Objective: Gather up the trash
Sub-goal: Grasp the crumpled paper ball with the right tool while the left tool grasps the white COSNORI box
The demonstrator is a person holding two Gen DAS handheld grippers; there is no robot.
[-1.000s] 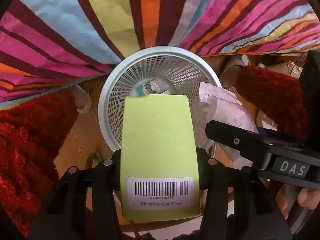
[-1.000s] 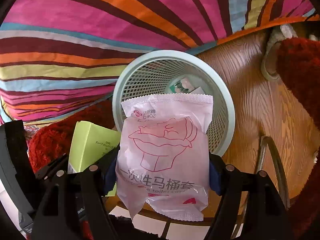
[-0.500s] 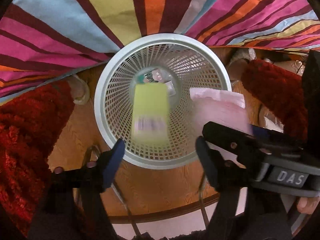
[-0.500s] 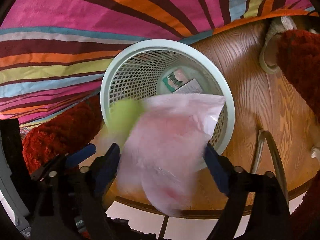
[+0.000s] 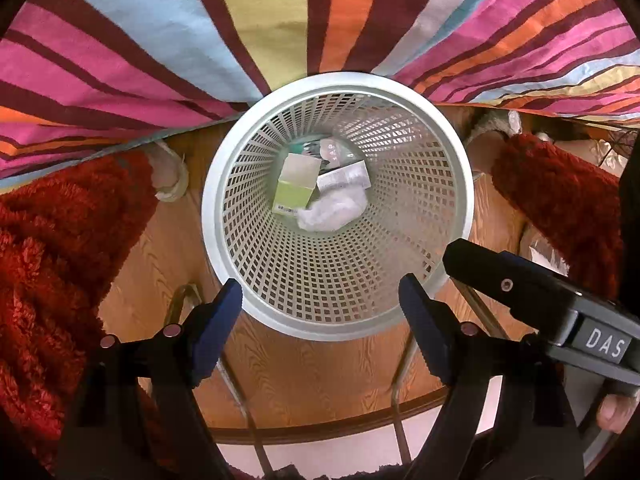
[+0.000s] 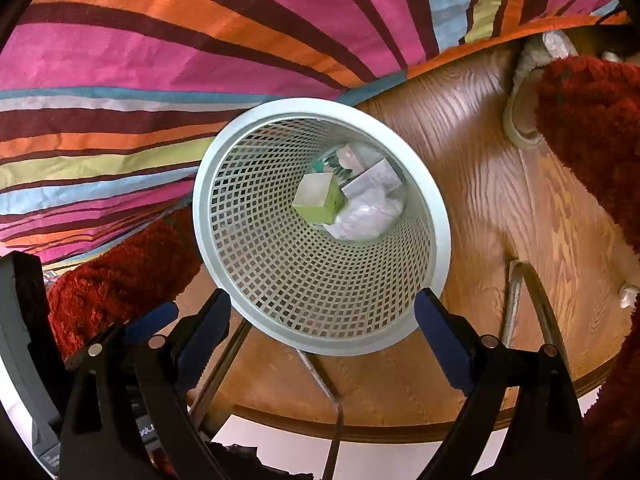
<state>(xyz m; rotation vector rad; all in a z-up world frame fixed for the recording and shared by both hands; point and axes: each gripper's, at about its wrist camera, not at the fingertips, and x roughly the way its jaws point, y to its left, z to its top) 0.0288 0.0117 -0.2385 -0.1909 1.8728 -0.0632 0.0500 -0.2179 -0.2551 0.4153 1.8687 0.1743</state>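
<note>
The green box (image 5: 295,189) and the pale pink wrapper (image 5: 334,210) lay at the bottom of the white basket (image 5: 224,248), beside other bits of trash, so they were thrown away. The left gripper (image 5: 320,304) hung over the basket's near rim with its fingers wide apart and holding nothing. The right gripper (image 6: 322,326) was the same, empty and spread wide. A striped cloth (image 6: 160,60) lay behind the basket.

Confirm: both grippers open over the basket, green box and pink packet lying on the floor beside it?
Not beside it. The green box and pink packet lie inside the basket, at its bottom, per the left wrist view. Left gripper and right gripper are open above it.
</note>
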